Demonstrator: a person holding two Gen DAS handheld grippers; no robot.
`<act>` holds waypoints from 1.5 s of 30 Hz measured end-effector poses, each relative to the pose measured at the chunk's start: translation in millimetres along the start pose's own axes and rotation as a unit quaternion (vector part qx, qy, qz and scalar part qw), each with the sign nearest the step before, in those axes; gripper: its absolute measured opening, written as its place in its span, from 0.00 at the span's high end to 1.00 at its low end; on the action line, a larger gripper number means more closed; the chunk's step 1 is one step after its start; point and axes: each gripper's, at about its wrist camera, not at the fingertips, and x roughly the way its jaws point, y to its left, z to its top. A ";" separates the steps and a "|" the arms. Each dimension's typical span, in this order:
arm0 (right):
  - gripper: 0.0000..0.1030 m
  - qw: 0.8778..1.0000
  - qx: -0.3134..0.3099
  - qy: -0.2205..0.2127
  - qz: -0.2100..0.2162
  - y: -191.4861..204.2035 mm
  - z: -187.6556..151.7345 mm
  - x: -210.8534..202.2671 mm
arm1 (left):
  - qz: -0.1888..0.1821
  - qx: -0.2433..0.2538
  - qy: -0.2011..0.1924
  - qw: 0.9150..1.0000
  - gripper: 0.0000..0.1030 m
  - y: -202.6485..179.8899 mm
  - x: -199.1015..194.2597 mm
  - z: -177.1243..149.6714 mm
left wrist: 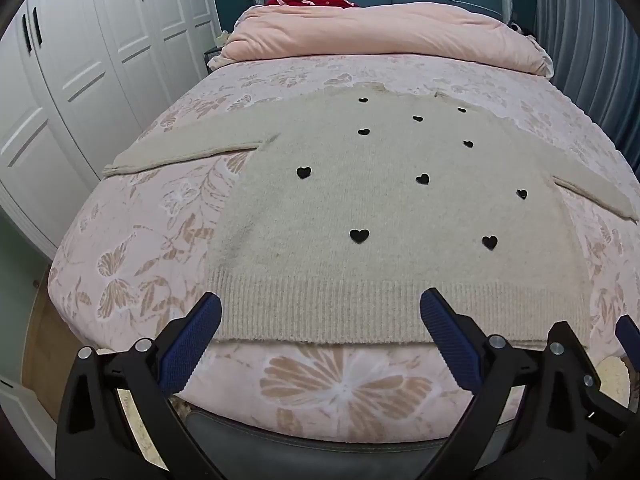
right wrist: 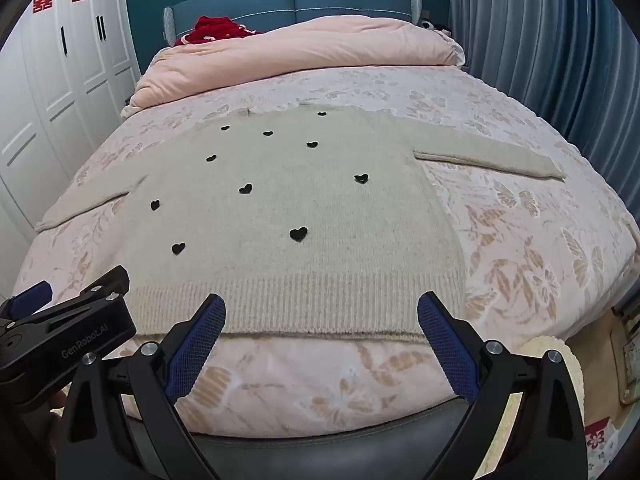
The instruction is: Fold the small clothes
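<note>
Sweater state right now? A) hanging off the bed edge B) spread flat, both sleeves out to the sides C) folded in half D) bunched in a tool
B: the sweater lies flat on the bed, one sleeve out to each side, both tools open and empty.

Left gripper [left wrist: 320, 316] and right gripper [right wrist: 322, 316] side by side, tilted downward, fingers [right wrist: 200, 340] spread wide, empty.

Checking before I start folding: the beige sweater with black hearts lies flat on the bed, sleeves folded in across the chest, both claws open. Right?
Not quite: the sweater lies flat, but its sleeves are spread out to the sides, as both wrist views show. Left claw and right claw are open.
</note>
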 end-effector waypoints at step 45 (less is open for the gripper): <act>0.07 1.000 0.004 0.009 0.000 -1.0 -6.3 3.6 | -0.001 -0.004 0.003 1.000 0.07 1.0 4.7 -5.0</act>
